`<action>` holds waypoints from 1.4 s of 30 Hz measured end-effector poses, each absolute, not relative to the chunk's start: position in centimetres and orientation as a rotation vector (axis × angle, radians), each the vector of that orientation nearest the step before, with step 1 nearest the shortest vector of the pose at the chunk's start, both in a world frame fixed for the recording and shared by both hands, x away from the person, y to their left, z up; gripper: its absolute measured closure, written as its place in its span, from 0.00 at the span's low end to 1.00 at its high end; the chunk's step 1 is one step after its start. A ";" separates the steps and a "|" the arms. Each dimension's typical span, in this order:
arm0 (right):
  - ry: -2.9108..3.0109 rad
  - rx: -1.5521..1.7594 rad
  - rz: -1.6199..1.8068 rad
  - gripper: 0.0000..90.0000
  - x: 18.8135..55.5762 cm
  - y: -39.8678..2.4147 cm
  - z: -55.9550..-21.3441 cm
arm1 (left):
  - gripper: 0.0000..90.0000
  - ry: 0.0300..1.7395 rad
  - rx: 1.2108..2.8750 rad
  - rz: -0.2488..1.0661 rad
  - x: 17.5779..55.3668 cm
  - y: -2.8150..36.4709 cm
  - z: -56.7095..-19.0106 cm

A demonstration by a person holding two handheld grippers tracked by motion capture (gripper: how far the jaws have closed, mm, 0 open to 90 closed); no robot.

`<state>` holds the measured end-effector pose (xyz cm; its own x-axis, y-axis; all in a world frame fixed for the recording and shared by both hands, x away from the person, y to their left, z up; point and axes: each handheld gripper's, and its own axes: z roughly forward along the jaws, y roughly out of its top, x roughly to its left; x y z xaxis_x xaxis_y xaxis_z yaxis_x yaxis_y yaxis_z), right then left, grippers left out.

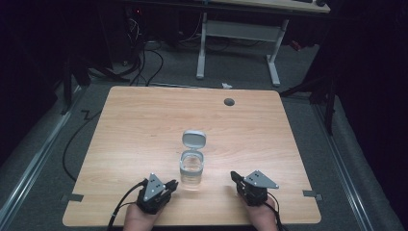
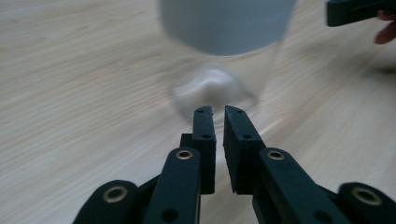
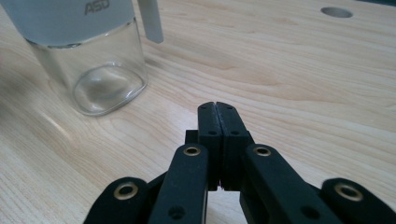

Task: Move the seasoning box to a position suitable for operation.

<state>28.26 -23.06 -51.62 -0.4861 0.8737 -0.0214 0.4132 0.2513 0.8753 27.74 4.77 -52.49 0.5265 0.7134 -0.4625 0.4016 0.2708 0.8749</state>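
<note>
At the near edge of the counter (image 1: pixel 144 120), the left gripper (image 1: pixel 169 185) points at the foot of the glass jar (image 1: pixel 192 168) with its fingers (image 2: pixel 204 140) nearly together, a thin gap between them, while the right gripper (image 1: pixel 234 176) lies well off to the jar's other side, its fingers (image 3: pixel 209 135) pressed together on nothing. The jar stands upright just beyond, near the counter's middle, its hinged lid (image 1: pixel 194 138) flipped up and back. If the jar is to be gripped, the fingers would likely need spreading first, and a slow, level approach would keep it from tipping.
</note>
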 end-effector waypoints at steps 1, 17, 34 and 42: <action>2.002 1.171 1.169 0.99 28.3 -23.1 -51.5 | 0.93 1.073 1.351 0.275 27.7 4.3 -52.5; 1.999 1.227 1.184 0.95 30.5 -22.6 -51.6 | 0.97 1.048 1.365 0.259 28.9 0.7 -52.8; 1.987 1.215 1.284 1.00 34.2 -21.3 -48.9 | 0.96 1.079 1.321 0.224 29.2 2.2 -52.9; 2.001 1.185 1.277 1.00 36.7 -19.3 -47.6 | 0.98 1.047 1.328 0.213 29.8 1.1 -53.0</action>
